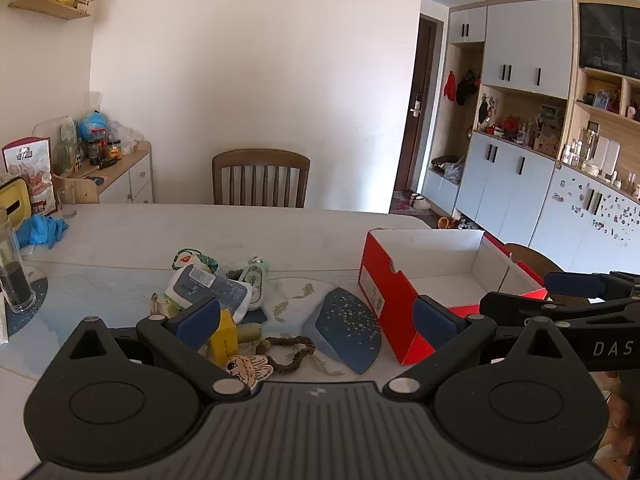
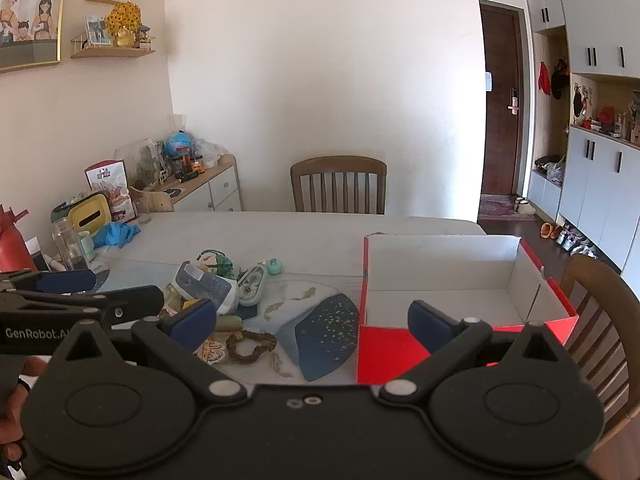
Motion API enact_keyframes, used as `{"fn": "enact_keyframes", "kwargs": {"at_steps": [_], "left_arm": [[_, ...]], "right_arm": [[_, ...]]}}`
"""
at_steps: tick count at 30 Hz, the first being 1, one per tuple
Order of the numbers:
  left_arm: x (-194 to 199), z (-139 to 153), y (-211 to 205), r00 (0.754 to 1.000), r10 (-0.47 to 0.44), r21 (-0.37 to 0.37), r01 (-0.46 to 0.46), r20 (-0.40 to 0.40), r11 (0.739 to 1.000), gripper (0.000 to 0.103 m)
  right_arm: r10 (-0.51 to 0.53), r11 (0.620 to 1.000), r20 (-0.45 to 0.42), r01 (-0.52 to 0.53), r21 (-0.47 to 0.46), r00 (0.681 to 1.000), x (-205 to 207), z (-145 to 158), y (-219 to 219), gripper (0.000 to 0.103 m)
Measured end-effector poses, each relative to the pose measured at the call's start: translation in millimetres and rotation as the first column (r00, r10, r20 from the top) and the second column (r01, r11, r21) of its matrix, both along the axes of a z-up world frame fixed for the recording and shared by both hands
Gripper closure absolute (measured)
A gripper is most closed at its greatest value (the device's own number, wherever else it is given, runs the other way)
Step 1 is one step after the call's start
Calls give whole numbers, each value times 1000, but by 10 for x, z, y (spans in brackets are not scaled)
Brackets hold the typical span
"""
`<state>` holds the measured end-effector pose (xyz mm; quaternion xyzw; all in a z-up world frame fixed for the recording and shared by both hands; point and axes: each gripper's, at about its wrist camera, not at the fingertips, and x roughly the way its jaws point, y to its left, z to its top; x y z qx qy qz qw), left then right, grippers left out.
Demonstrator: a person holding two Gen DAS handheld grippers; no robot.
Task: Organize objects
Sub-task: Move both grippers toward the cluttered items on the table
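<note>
A red shoebox (image 1: pixel 394 300) with a white, empty inside stands open on the table's right; it also shows in the right wrist view (image 2: pixel 440 280). Left of it lies a pile of small things: a blue-white packet (image 1: pixel 208 292), a yellow box (image 1: pixel 223 336), a brown braided ring (image 1: pixel 290 354), a hand-shaped tag (image 1: pixel 249 367), a pale green case (image 2: pixel 252 284). My left gripper (image 1: pixel 318 320) is open and empty, above the pile's near edge. My right gripper (image 2: pixel 312 322) is open and empty, near the box's front left corner.
A blue speckled placemat (image 1: pixel 348 328) lies between pile and box. A glass jar (image 1: pixel 14 280) and blue gloves (image 1: pixel 42 230) sit at the table's left. One wooden chair (image 1: pixel 260 178) stands at the far side, another (image 2: pixel 600 320) at the right.
</note>
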<state>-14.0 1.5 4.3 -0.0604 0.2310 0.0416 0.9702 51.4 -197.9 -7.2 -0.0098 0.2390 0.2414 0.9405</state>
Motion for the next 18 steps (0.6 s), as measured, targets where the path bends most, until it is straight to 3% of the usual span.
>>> {"fn": "enact_keyframes", "kwargs": {"at_steps": [18], "left_arm": [[536,-208,499,997,-41,-11,40,-71,999,0]], "right_arm": [[-28,999,-70,25,-43,997,440,-168,494,2]]}}
